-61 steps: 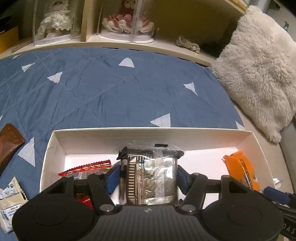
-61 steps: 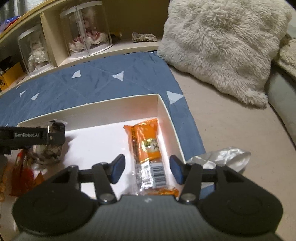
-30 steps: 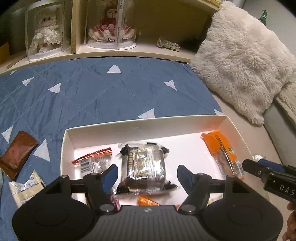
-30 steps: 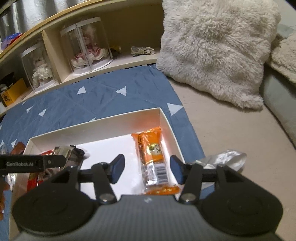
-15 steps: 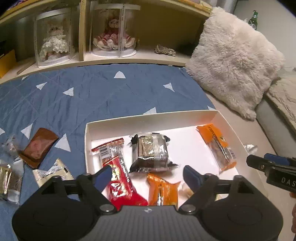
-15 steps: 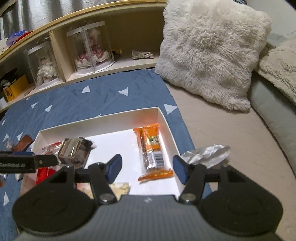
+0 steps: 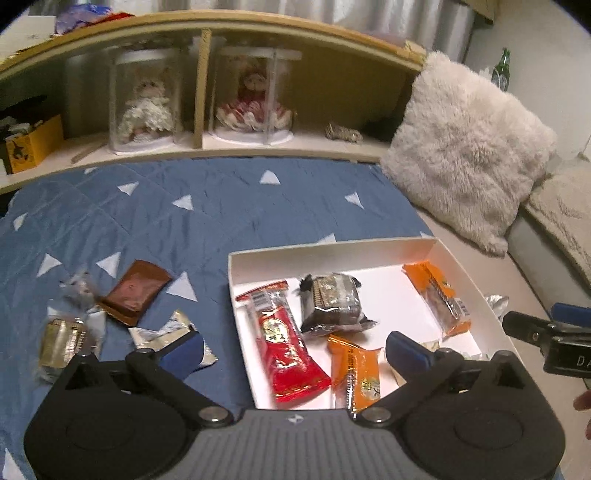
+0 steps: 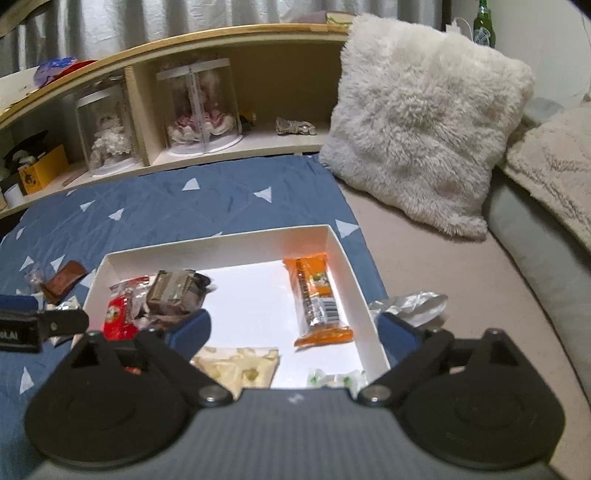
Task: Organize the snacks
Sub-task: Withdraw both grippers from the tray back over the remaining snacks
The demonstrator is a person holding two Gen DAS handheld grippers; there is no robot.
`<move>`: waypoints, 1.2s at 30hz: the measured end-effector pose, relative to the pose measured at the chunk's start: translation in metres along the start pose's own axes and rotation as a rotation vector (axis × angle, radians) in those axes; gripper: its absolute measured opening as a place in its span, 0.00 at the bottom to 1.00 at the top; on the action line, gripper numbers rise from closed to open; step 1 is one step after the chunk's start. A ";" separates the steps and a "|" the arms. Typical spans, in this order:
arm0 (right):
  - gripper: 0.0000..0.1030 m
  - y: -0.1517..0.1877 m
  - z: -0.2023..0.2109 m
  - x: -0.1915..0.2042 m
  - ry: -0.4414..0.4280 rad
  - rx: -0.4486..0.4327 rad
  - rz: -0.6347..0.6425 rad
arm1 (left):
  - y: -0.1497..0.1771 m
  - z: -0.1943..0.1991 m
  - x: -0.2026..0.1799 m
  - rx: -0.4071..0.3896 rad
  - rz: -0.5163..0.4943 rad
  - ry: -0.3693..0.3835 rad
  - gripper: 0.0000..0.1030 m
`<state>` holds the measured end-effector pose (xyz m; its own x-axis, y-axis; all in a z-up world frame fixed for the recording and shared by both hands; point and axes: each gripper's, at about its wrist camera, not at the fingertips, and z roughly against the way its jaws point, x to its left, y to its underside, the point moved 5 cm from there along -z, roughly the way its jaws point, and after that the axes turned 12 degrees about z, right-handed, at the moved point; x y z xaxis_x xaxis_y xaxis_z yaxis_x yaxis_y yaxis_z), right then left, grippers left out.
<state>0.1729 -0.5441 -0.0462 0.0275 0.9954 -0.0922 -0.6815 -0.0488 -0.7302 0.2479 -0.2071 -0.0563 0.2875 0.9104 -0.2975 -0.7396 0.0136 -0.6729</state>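
Note:
A white box [image 7: 332, 254] sits on the blue quilt and also shows in the right wrist view [image 8: 221, 242]. It holds a red packet [image 7: 286, 339], a dark wrapped cake [image 7: 332, 302], an orange bar [image 7: 437, 295] and a second orange packet [image 7: 356, 371]. My left gripper [image 7: 295, 350] is open and empty, above the box's left edge. My right gripper [image 8: 295, 326] is open and empty above the box's near right part. A brown packet [image 7: 133, 286], a silver packet [image 7: 166, 332] and a gold packet [image 7: 62, 341] lie on the quilt left of the box.
A crumpled silver wrapper [image 8: 413, 302] lies right of the box. A fluffy white pillow [image 8: 424, 140] stands at the back right. A wooden shelf [image 7: 207, 144] with two doll cases runs along the back. A green bottle [image 8: 484, 22] stands behind the pillow.
My left gripper let go of the dark wrapped cake in the box, then rose and drew back to the left. My right gripper also rose and pulled back from the orange bar.

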 end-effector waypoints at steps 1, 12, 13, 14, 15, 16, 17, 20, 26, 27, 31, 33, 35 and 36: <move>0.99 -0.001 0.002 0.003 0.001 -0.003 0.006 | 0.000 0.004 0.002 -0.007 -0.002 -0.004 1.00; 0.99 -0.008 0.015 0.036 -0.059 -0.040 0.044 | -0.005 0.039 0.045 -0.038 0.022 -0.054 1.00; 0.99 -0.009 0.015 0.040 -0.069 -0.040 0.046 | -0.005 0.042 0.051 -0.043 0.031 -0.060 1.00; 0.99 -0.010 0.015 0.045 -0.074 -0.044 0.049 | -0.006 0.045 0.058 -0.049 0.042 -0.064 1.00; 0.99 -0.010 0.015 0.049 -0.079 -0.050 0.051 | -0.006 0.047 0.064 -0.051 0.052 -0.066 1.00; 0.99 -0.011 0.016 0.053 -0.083 -0.055 0.054 | -0.006 0.050 0.069 -0.052 0.060 -0.070 1.00; 0.99 -0.012 0.016 0.056 -0.087 -0.059 0.058 | -0.006 0.052 0.076 -0.054 0.070 -0.077 1.00; 0.99 -0.013 0.015 0.070 -0.105 -0.074 0.079 | -0.007 0.059 0.093 -0.063 0.089 -0.092 1.00; 0.99 -0.012 0.013 0.101 -0.149 -0.093 0.112 | -0.007 0.071 0.126 -0.095 0.116 -0.125 1.00; 0.99 -0.012 0.013 0.106 -0.154 -0.097 0.117 | -0.006 0.072 0.133 -0.103 0.121 -0.133 1.00; 0.99 -0.010 0.011 0.128 -0.183 -0.122 0.144 | -0.004 0.073 0.156 -0.108 0.131 -0.163 1.00; 1.00 -0.011 0.009 0.139 -0.211 -0.144 0.151 | -0.004 0.070 0.166 -0.096 0.142 -0.173 1.00; 1.00 -0.012 0.009 0.151 -0.247 -0.160 0.144 | -0.006 0.066 0.176 -0.086 0.156 -0.185 1.00; 1.00 -0.013 0.008 0.157 -0.258 -0.166 0.147 | -0.007 0.063 0.180 -0.079 0.159 -0.190 1.00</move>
<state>0.1796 -0.3864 -0.0459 -0.2631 0.9637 -0.0456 -0.5352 -0.1852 -0.8242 0.2663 -0.0171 -0.0627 0.0461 0.9601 -0.2759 -0.7142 -0.1614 -0.6811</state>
